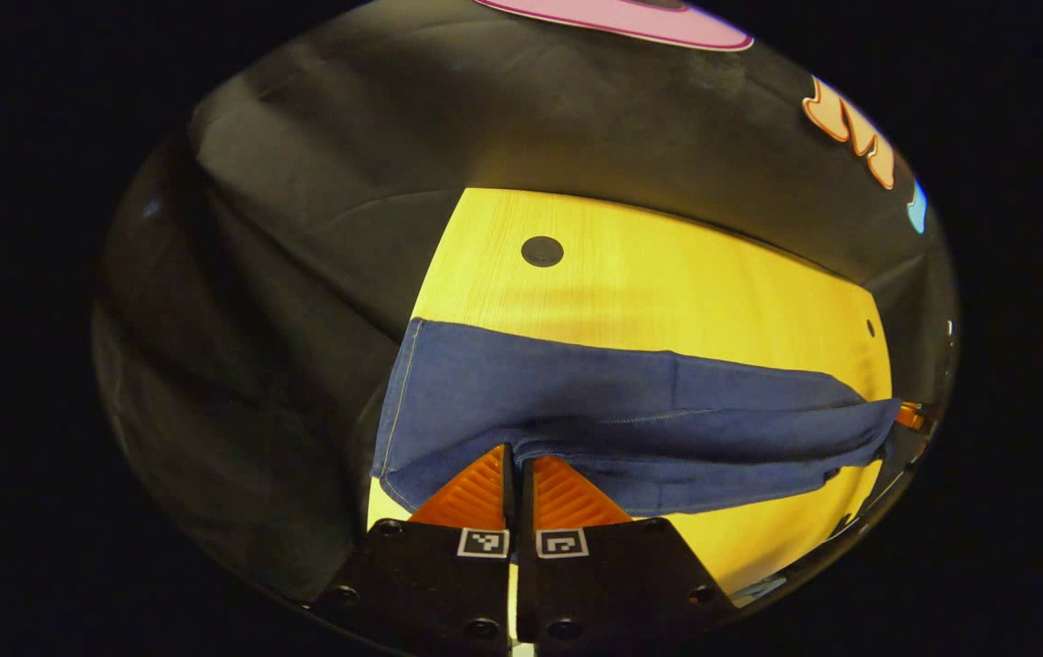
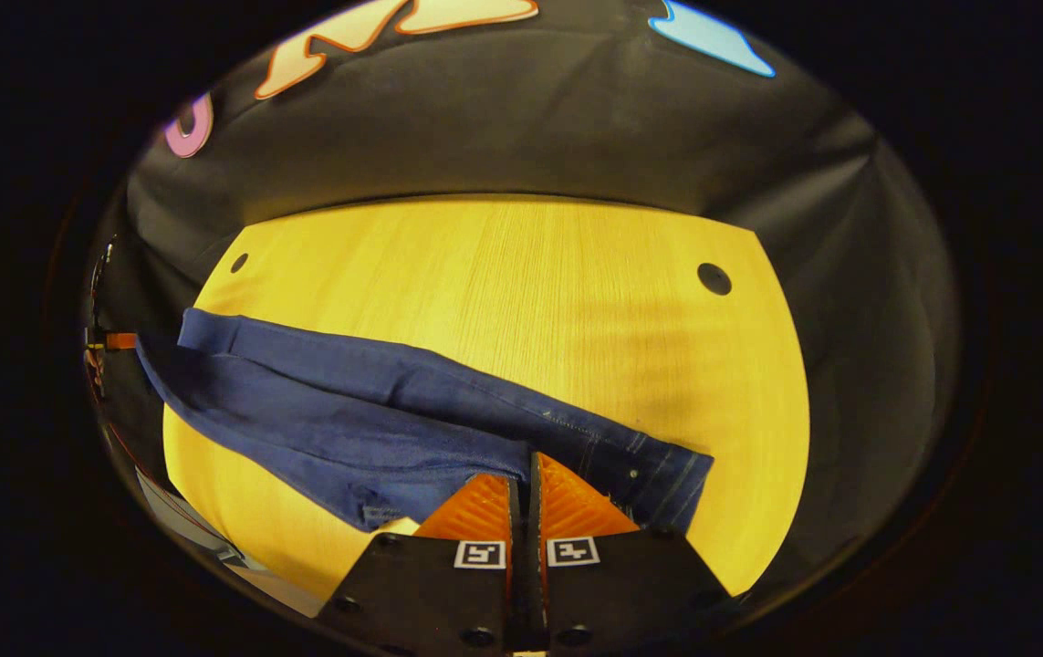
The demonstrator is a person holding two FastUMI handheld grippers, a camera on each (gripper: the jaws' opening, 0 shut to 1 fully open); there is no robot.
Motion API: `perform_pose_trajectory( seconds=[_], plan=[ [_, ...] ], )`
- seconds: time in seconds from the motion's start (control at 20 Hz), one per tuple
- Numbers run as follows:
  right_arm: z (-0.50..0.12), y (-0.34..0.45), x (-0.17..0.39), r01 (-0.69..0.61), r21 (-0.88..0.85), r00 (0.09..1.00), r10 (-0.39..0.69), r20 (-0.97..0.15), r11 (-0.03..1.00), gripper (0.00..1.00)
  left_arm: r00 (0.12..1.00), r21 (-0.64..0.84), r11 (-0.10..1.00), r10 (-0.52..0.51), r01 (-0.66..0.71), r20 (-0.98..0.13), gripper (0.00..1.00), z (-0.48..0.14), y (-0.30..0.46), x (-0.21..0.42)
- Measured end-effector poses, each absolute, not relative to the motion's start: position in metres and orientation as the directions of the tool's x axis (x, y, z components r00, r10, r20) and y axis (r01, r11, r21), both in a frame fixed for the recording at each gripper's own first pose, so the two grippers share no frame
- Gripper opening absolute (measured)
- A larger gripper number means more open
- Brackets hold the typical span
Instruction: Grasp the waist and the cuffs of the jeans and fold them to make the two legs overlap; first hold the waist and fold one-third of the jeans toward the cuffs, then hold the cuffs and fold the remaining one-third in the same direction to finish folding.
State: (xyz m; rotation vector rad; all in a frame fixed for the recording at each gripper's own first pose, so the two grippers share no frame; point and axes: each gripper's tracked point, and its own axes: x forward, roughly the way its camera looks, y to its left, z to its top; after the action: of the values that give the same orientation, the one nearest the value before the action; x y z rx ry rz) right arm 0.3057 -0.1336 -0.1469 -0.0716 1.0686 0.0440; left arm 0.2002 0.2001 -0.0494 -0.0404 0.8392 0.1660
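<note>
Yellow wooden counter with dark round holes, backed by black cloth. Across it, dark blue jeans stretched lengthwise, near edge lifted off the wood, legs overlapping. At the cuff end, left claw pinched tight on the denim, orange fingers nearly touching. At the waist end by the belt loops, right claw likewise clamped on the fabric

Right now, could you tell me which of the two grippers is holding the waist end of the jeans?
The right gripper: its orange fingers pinch the jeans beside the waistband's button and stitching, while the left gripper clamps the plain hemmed cuff end.
</note>
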Motion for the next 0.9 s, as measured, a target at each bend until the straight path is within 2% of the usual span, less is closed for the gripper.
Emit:
perform_pose_trajectory(
  seconds=[0.3, 0.45, 0.5, 0.75, 0.9],
  plan=[
    [-0.188, -0.139, 0.33, -0.033, -0.008, 0.427, 0.007, -0.904, 0.999, 0.0, 0.589, 0.089, 0.981, 0.176, -0.174, -0.788, 0.0, -0.069, 0.191, 0.214],
    [-0.187, -0.143, 0.338, -0.009, -0.001, 0.447, 0.003, -0.894, 1.0, 0.09, 0.581, 0.118, 0.974, 0.211, -0.194, -0.786, 0.05, -0.077, 0.197, 0.224],
    [-0.181, -0.143, 0.343, 0.009, 0.007, 0.467, 0.002, -0.884, 1.0, 0.12, 0.582, 0.135, 0.971, 0.226, -0.196, -0.781, 0.02, -0.075, 0.2, 0.225],
    [-0.132, -0.181, 0.343, 0.076, -0.003, 0.577, -0.046, -0.816, 0.997, 1.0, 0.624, 0.189, 0.952, 0.3, -0.239, -0.721, 0.96, -0.055, 0.22, 0.218],
    [-0.096, -0.203, 0.315, 0.134, 0.003, 0.624, -0.082, -0.777, 0.991, 1.0, 0.672, 0.202, 0.944, 0.327, -0.26, -0.664, 0.96, -0.03, 0.236, 0.206]
  ],
)
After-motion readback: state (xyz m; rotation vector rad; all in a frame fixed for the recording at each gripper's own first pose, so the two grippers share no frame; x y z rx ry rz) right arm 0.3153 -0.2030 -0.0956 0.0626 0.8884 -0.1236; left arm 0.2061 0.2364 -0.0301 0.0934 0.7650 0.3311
